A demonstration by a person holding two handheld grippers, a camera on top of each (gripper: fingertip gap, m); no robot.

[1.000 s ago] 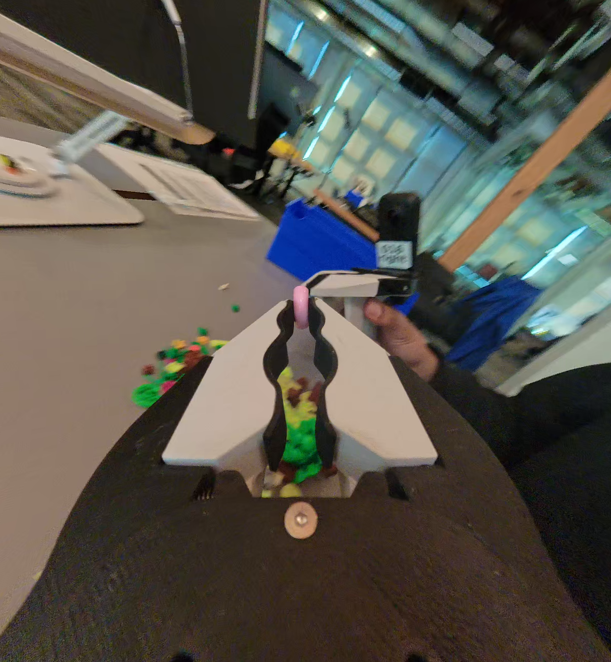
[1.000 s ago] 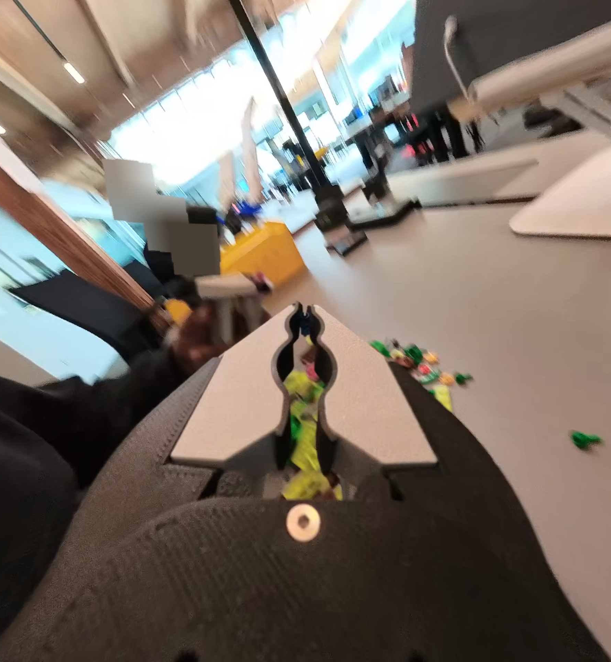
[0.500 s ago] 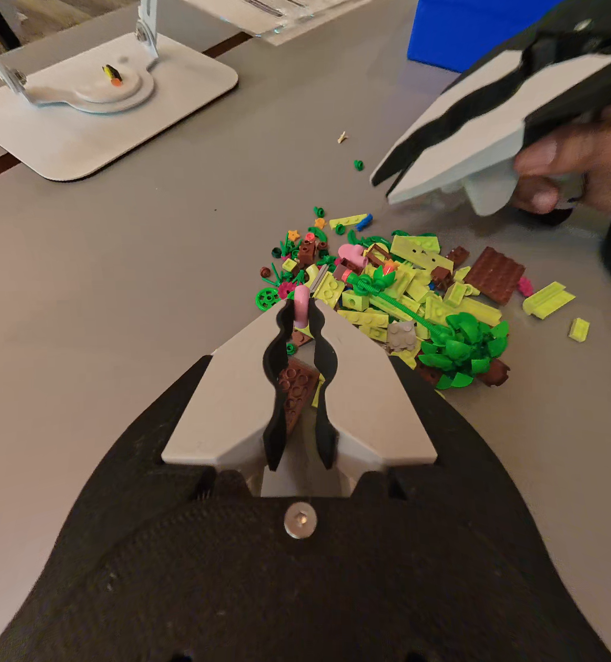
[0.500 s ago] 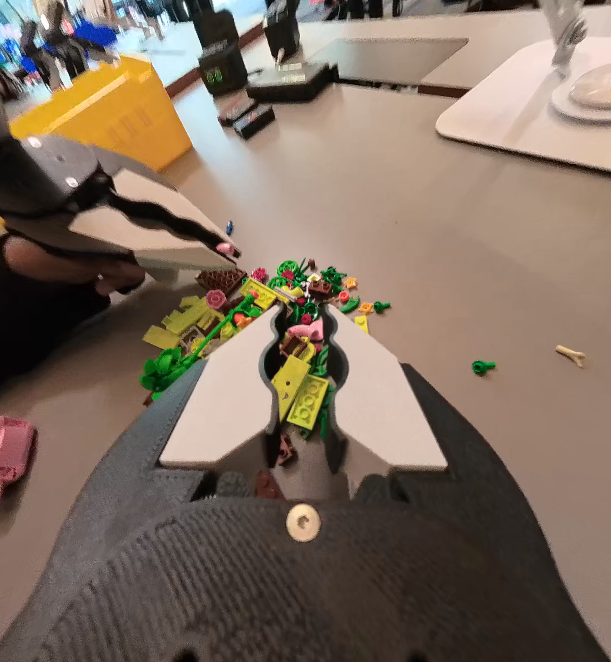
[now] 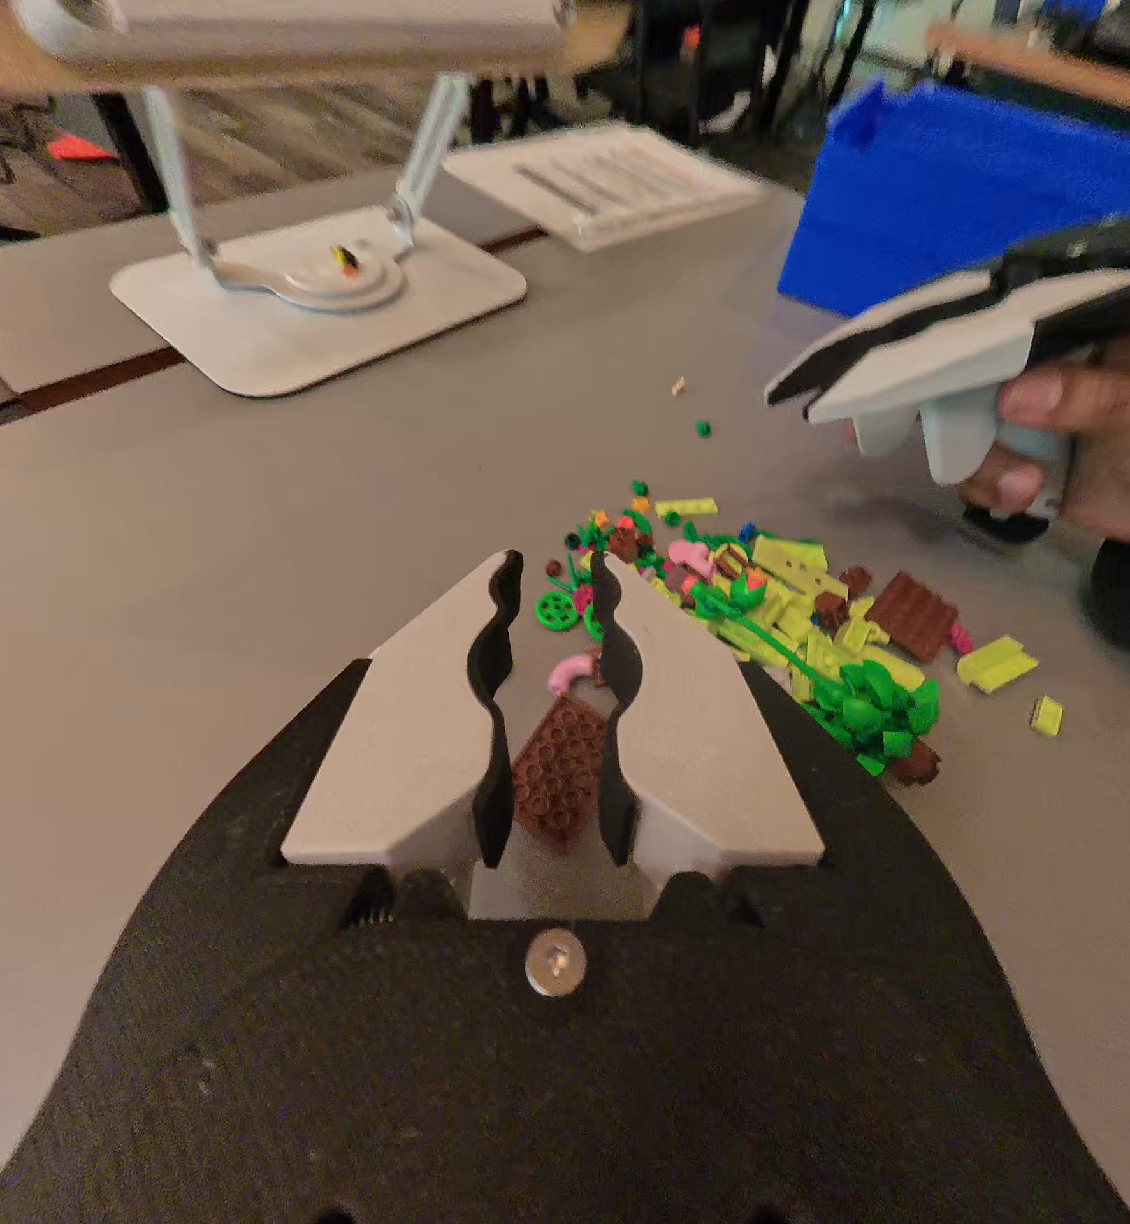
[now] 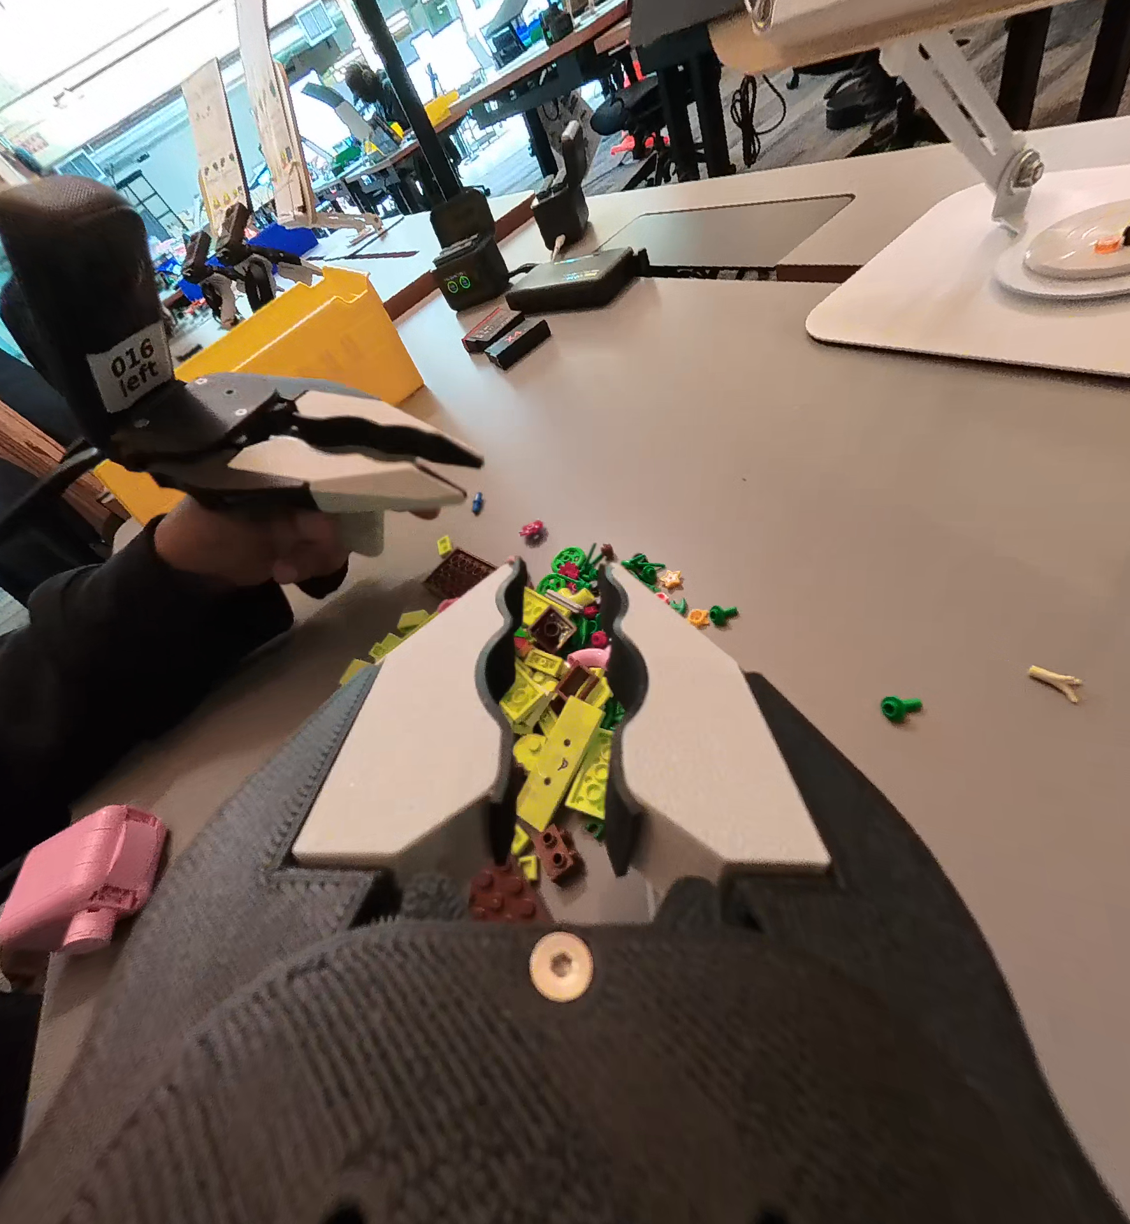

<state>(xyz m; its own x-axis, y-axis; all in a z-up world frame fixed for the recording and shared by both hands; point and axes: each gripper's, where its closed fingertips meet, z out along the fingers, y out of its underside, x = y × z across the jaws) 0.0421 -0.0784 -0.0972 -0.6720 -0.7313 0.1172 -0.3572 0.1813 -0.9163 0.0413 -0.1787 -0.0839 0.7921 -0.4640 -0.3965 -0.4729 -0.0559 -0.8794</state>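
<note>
Hovering released and empty over the brick pile (image 6: 552, 748).
Left gripper (image 5: 555, 563) above a pink piece (image 5: 568, 672) at the pile's edge; right gripper (image 6: 562, 573) over its middle.

Dim, motion-blurred left view; sharper right view, window glare, fisheye edges.

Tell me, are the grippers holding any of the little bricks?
No. The left gripper and the right gripper are both open and empty.
</note>
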